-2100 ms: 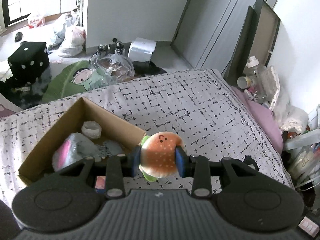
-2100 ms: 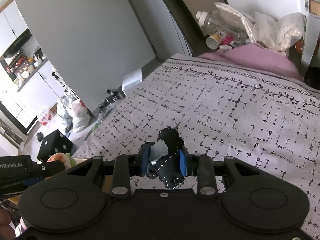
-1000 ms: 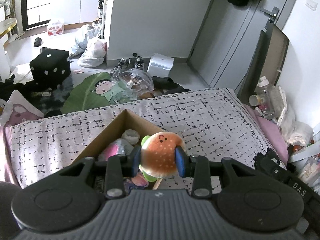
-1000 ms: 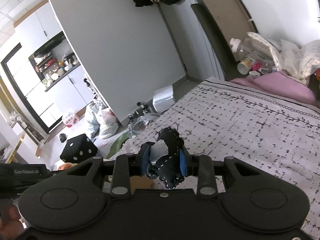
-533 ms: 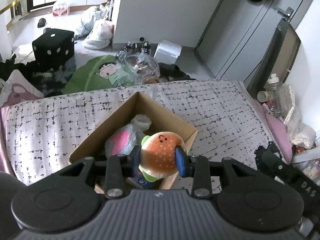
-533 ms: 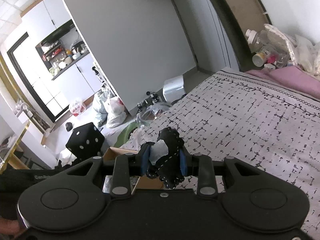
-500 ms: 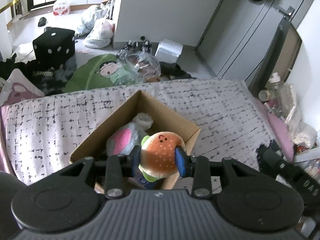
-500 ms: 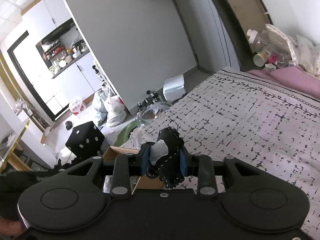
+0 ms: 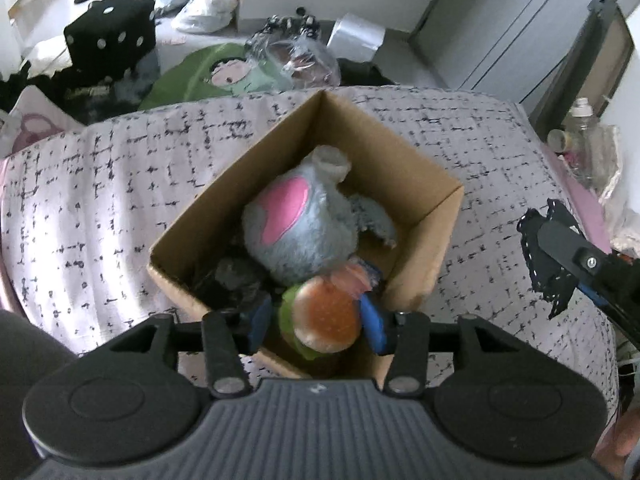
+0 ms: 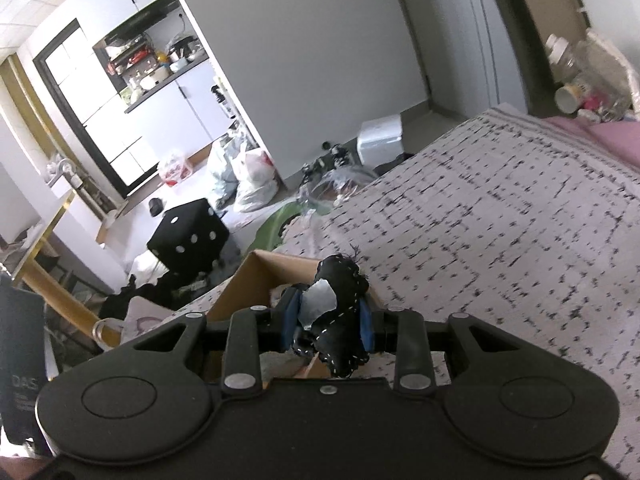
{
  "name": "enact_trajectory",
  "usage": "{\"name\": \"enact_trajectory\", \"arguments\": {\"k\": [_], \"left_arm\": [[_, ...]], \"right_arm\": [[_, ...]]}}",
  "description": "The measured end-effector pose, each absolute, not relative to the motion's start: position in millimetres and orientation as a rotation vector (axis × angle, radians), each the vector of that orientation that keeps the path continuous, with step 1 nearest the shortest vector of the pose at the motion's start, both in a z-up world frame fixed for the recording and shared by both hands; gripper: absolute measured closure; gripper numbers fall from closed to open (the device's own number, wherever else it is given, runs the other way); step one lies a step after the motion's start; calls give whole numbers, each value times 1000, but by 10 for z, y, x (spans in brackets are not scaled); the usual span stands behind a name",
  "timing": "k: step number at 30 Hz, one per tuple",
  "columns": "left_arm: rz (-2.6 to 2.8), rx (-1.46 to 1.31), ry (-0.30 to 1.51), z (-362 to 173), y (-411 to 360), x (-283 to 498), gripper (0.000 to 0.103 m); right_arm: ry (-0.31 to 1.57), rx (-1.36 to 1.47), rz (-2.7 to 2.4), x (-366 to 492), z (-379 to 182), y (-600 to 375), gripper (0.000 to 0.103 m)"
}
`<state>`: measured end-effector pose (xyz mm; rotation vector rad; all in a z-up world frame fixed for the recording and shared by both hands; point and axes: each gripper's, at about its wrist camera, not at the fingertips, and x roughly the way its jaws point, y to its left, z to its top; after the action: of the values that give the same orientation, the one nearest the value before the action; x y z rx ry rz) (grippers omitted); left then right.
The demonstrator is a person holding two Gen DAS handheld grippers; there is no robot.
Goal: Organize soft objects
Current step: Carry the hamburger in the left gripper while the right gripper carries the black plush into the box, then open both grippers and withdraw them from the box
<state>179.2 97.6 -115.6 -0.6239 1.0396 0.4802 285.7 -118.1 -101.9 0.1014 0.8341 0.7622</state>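
One cardboard box (image 9: 424, 184) sits on one bed (image 9: 100, 200), holding one grey-and-pink plush (image 9: 296, 228), one burger plush (image 9: 324, 316) and at least one dark item (image 9: 232, 276). Two tools are in view, left (image 9: 316, 320) and right (image 10: 328, 322), with one black stitched toy (image 10: 340, 320). One dice cube (image 9: 112, 40) stands on the floor.

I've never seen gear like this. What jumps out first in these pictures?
Probably the burger plush, sitting between the blue pads of the left hand-held gripper, whose jaws have just been opening over the cardboard box on the patterned bedspread. A grey plush with a pink patch already fills the box. The right hand-held gripper clamps a black stitched toy.
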Motion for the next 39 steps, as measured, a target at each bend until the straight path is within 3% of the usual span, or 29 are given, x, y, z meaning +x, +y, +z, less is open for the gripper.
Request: {"name": "enact_trajectory", "arguments": {"k": [13, 16, 17, 21, 24, 28, 32, 39], "left_arm": [[523, -682, 1011, -1077, 1300, 1708, 52], [525, -702, 1007, -1041, 1338, 1671, 52], [520, -702, 1008, -1026, 1339, 1667, 52], [489, -707, 998, -939, 1320, 1624, 52], [474, -703, 989, -862, 1302, 1577, 35], [475, -677, 973, -737, 1282, 1496, 24], [470, -641, 966, -615, 1278, 1422, 19], [463, -587, 977, -487, 1252, 1240, 9]], "right_arm": [[886, 74, 821, 2704, -1157, -836, 70], [858, 89, 826, 2632, -1143, -791, 56], [847, 95, 822, 2616, -1140, -790, 45], [828, 126, 757, 2556, -1135, -869, 39], [804, 118, 708, 2496, -1114, -964, 33], [816, 90, 663, 2428, -1051, -1064, 28], [812, 80, 608, 2303, -944, -1148, 10], [875, 119, 547, 2152, -875, -1321, 8]]}}
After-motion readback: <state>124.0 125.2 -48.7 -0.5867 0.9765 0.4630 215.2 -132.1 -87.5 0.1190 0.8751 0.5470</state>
